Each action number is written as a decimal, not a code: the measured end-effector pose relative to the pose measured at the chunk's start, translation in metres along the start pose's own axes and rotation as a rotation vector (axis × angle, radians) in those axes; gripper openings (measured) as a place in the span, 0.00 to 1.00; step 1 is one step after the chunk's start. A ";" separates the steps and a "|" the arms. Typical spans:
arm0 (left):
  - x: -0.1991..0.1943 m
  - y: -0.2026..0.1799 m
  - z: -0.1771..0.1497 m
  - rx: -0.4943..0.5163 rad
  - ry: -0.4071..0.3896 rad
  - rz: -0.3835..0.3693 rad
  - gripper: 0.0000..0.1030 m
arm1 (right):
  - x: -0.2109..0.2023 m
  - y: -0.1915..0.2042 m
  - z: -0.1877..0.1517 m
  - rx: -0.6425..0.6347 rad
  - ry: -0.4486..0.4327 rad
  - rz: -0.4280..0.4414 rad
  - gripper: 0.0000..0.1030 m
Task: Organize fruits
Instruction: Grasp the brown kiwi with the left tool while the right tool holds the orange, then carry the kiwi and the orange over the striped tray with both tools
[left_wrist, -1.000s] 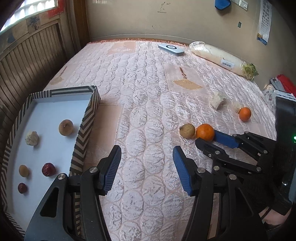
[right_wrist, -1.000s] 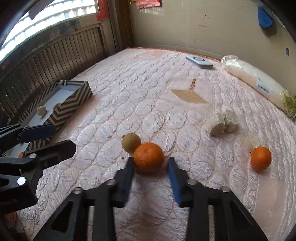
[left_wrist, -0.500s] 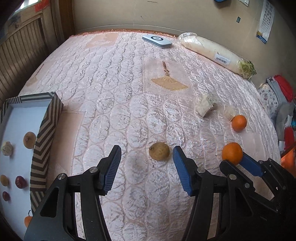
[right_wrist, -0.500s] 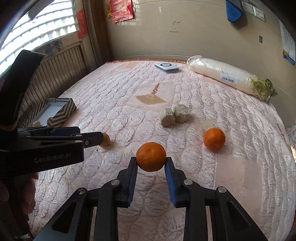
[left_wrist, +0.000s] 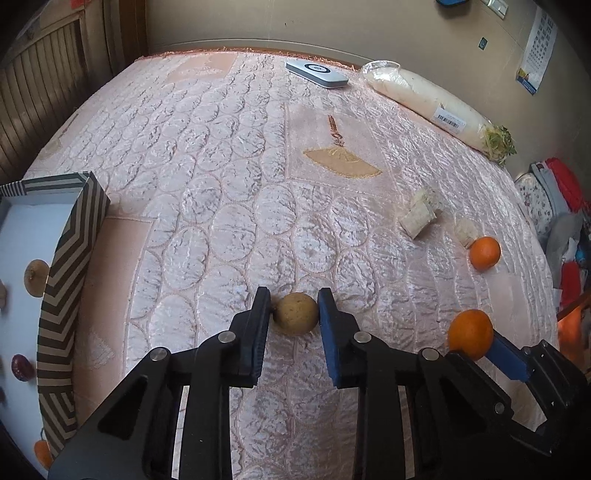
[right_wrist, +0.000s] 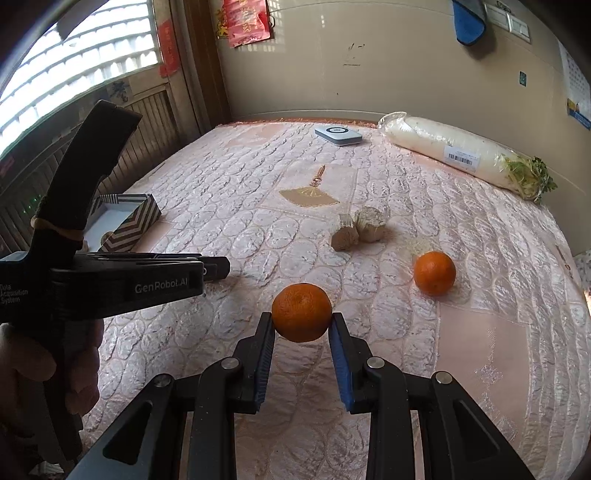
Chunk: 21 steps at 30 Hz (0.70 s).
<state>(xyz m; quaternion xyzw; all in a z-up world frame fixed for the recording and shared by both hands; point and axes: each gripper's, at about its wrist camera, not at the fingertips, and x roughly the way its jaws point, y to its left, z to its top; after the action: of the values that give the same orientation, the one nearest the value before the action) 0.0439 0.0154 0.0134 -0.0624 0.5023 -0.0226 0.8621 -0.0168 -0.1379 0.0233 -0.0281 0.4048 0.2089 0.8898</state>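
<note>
A: Left gripper (left_wrist: 294, 314) first, from its own camera: the jaws are closing, and both pads already touch the sides of the brown round fruit (left_wrist: 296, 314), which sits on the pink quilted bedcover (left_wrist: 229, 177). At the lower right the right gripper (left_wrist: 476, 341) holds an orange (left_wrist: 470, 334) clear of the cover.

B: And the striped box (left_wrist: 70, 258)?

A: At the left edge, well apart from both fruits. Inside I can make out a brown fruit (left_wrist: 36, 277), a dark red one (left_wrist: 23, 367) and a bit of orange (left_wrist: 42, 452) near the bottom corner, so I judge part of the sorting done. A second orange (left_wrist: 484, 253) lies loose at the far right, beside some pale chunks (left_wrist: 419, 218); I can't tell what those are.

B: Now the right wrist view?

A: Its pads are clamped on the orange (right_wrist: 301, 312), lifted above the cover. The left gripper (right_wrist: 218, 267) reaches in from the left, a hand (right_wrist: 48, 373) round its handle; the brown fruit is hidden behind it. The loose orange (right_wrist: 434, 272) sits further right, the box (right_wrist: 127, 218) far left.

B: What's left, then?

A: Carrying both held fruits to the box, then fetching the last orange, I'd say.

B: The room?

A: A bed against a beige wall; a wrapped white radish (right_wrist: 461, 157) and a flat white device (right_wrist: 338, 134) lie near the far edge, with a bright window (right_wrist: 77, 70) at upper left
</note>
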 end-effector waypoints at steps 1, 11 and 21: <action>-0.002 0.001 -0.002 0.000 -0.002 0.000 0.25 | 0.000 0.001 -0.001 -0.001 0.000 0.001 0.28; -0.038 0.011 -0.023 0.040 -0.090 0.075 0.25 | -0.002 0.022 -0.009 -0.010 -0.008 0.017 0.28; -0.065 0.038 -0.048 0.037 -0.146 0.133 0.25 | -0.006 0.051 -0.014 -0.028 -0.013 0.036 0.28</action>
<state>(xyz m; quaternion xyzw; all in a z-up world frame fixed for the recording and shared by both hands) -0.0307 0.0551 0.0412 -0.0146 0.4408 0.0300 0.8970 -0.0507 -0.0966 0.0248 -0.0321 0.3965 0.2308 0.8880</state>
